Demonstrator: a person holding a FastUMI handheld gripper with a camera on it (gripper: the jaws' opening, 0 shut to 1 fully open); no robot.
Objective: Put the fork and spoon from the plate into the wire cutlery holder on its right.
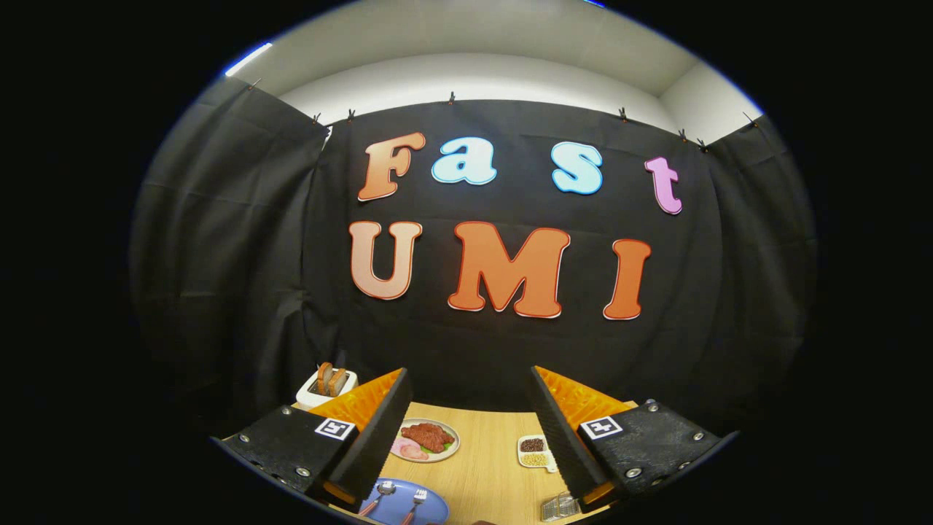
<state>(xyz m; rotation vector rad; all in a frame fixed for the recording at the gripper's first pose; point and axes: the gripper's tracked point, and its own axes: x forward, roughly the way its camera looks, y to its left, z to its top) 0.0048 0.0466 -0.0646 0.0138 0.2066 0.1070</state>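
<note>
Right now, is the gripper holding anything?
No. The gripper is open with nothing between its fingers; the fork and spoon lie on the blue plate.

Bench [485,467]: light wood surface. Plate of red meat, pink slices and green leaf [425,440], set toward the bench's far side. Divided white dish [534,451], dark and pale grains held in separate compartments. White toaster [329,385], two browned slices held upright.

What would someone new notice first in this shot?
The gripper hangs open and empty above a wooden table. Near its left finger, a blue plate holds a spoon and fork; the wire cutlery holder sits by its right finger.
</note>
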